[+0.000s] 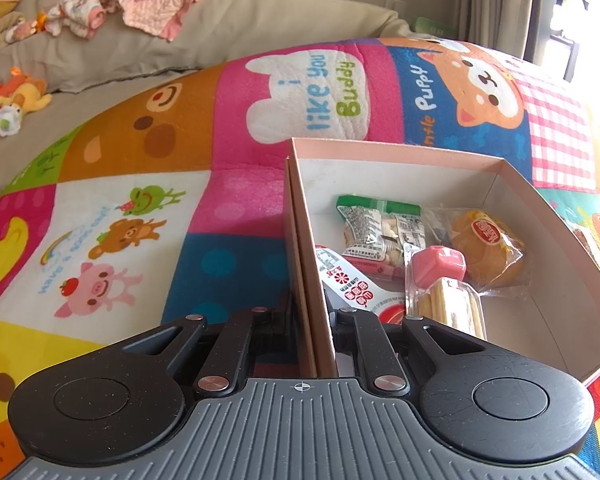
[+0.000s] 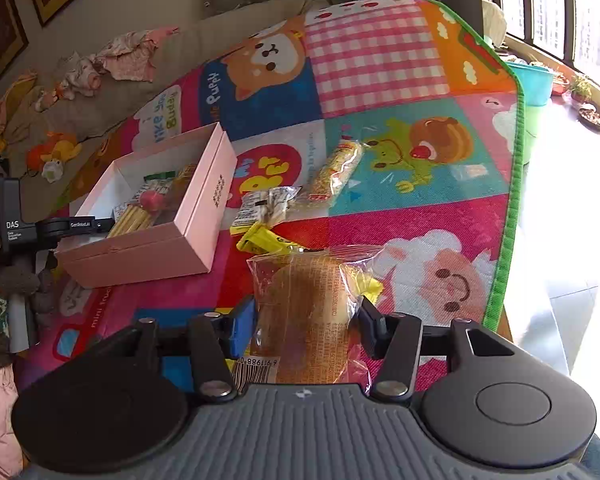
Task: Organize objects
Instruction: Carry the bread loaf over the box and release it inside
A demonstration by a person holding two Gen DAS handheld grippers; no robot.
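While its jaws press from either side on a clear-wrapped bun, the right gripper holds that packet just above the play mat; the bun's long axis runs away from the camera, along the fingers, with a barcode strip at the near end. No earlier picture is given, so only the grip itself can be told. Just beyond the bun lies a yellow packet, then a small clear packet, and farther off a long yellow-and-red snack bar whose long axis slants up and to the right.

The left gripper is closed narrowly on the near side wall of the pink box, one finger outside the wall and one inside. From the right wrist view this gripper shows at the box's left end, reaching in level from the left.

Only the left wrist view looks down into the box: a green-topped packet, a wrapped round cake at the far right, a pink block, a pack of pale biscuit sticks pointing toward the camera, and a white-and-red sachet against the gripped wall. Only the right wrist view shows the loose snacks on the mat, to the right of the box, and the mat's green edge.
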